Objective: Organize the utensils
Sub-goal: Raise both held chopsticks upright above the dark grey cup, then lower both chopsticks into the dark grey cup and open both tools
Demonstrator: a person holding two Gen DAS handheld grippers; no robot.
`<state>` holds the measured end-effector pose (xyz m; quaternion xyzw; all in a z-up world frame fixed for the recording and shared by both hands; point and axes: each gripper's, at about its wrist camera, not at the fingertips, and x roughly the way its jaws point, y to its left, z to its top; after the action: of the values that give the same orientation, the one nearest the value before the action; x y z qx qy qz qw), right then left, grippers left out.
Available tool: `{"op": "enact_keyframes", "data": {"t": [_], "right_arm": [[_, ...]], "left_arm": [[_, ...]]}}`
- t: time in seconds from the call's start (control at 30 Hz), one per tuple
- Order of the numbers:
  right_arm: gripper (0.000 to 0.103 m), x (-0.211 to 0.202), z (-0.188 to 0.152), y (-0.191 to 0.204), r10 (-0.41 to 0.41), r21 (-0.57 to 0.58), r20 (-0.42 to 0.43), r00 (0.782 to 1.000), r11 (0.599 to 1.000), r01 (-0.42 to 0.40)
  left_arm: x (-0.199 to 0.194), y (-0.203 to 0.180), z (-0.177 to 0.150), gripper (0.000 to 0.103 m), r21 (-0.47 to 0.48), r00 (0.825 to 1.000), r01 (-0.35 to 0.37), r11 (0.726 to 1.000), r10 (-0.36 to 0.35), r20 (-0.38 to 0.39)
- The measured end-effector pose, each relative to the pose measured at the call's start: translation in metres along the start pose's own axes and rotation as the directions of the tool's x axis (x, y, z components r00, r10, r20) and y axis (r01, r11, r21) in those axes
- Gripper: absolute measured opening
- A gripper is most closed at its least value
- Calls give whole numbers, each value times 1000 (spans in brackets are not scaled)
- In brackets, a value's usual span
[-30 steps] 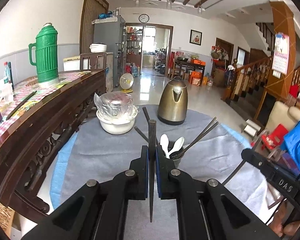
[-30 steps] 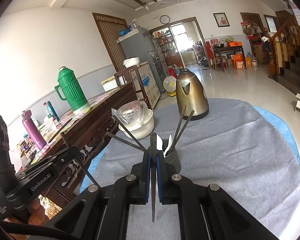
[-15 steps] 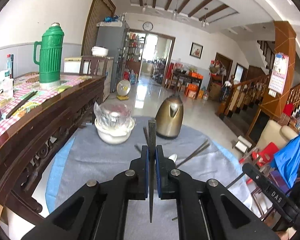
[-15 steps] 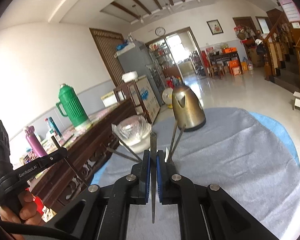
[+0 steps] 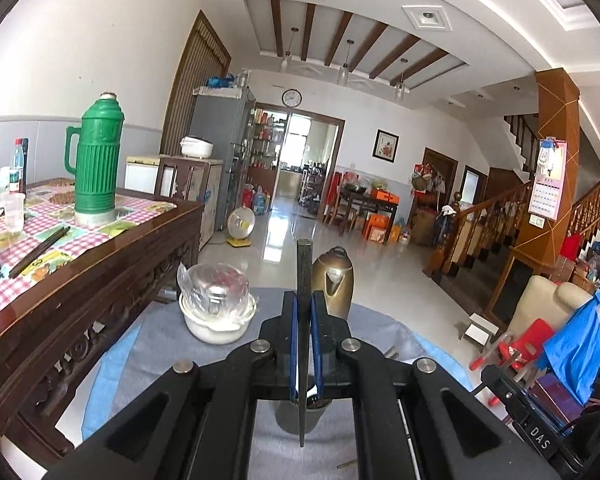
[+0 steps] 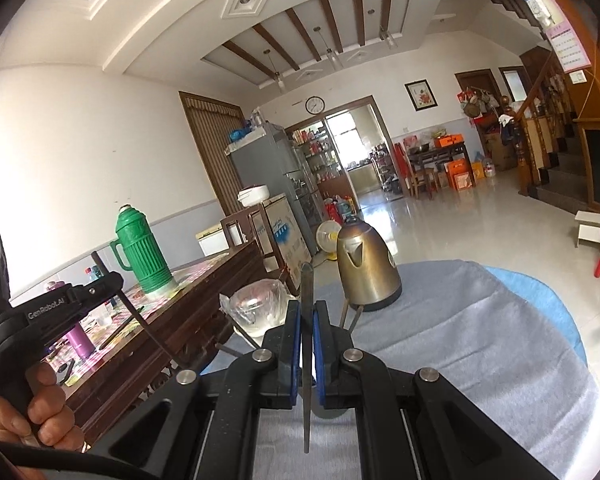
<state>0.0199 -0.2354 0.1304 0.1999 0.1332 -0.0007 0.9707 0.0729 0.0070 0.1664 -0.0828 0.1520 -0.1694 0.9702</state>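
Two chopsticks: one dark chopstick was pinched upright in the left tongs, another chopstick in the right tongs.
Change: both had risen above the holder cup on the grey surface.
Meaning: likely lifted clear for re-sorting.

A grey cloth covers the round table, bearing a brass kettle and a wrapped white bowl.

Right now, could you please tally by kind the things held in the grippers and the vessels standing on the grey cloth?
Chopsticks: 2, a chopstick in the left gripper, a chopstick in the right gripper
Kettle: 1
Covered bowl: 1
Utensil cup: 1
Total: 5
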Motion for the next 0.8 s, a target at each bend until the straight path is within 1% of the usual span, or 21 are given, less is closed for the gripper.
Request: {"op": "enact_keyframes", "data": {"t": [0.13,0.37,0.57,0.8], "right_arm": [[6,3,10,4,2,-10,22,1000,1000,-2],[6,12,29,9,-1,-27,73,997,1000,3],[6,31,41,16,-12,-42,100,995,999,16],[6,59,43,24,-41,-65,116,992,997,48]], "left_arm": [[7,0,4,7,2,1000,-5,1000,5,8],[17,-9,11,7,11,999,-8,1000,8,47],[30,-20,26,7,43,994,-17,999,12,111],[53,-26,24,7,63,987,-44,997,33,155]]}}
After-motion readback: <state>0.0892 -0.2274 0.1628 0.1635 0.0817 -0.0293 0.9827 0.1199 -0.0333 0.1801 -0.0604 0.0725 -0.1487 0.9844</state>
